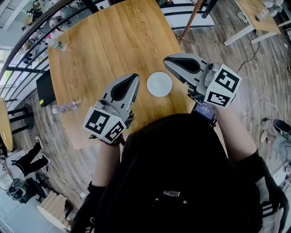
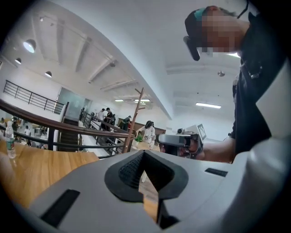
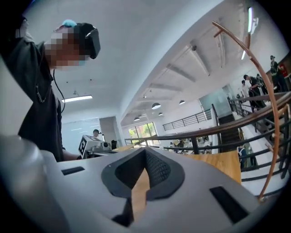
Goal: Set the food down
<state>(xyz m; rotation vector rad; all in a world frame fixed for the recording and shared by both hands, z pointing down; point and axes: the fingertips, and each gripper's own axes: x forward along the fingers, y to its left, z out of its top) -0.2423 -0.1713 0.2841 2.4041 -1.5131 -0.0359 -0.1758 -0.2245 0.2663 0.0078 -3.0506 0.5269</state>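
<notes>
Nearest the head camera we see the person's black top (image 1: pixel 182 173), from which both forearms reach forward over a wooden table (image 1: pixel 113 36). The left gripper (image 1: pixel 134 77) is held above the near left part of the table, its marker cube toward the person. In its own view the dark pads (image 2: pixel 129 170) meet at the tips, so we read the jaws as closed with nothing held, and only wood grain shows through the slot behind the tips. The right gripper (image 1: pixel 167 61) is held a little farther out on the right. Its jaws are likewise closed tip to tip and empty, with table wood visible through the slot. Both gripper views look out roughly level across the room, and each shows the other gripper raised beside it. Between the two grippers, and apart from both, a white round dish (image 1: pixel 159 84) lies flat on the table. Whether it carries food we cannot tell. At the table's left edge a clear bottle (image 1: pixel 64 107) lies on its side, and a second bottle (image 1: pixel 58 44) stands upright near the far left corner. Beyond the table's left side runs a dark railing (image 1: pixel 27 41). A slanted copper-coloured pole (image 1: pixel 191 20) rises past the far right corner, and another wooden table (image 1: pixel 261 13) stands on the plank floor (image 1: pixel 254 54) at upper right. In the gripper views, several people sit or stand beyond the railing.
</notes>
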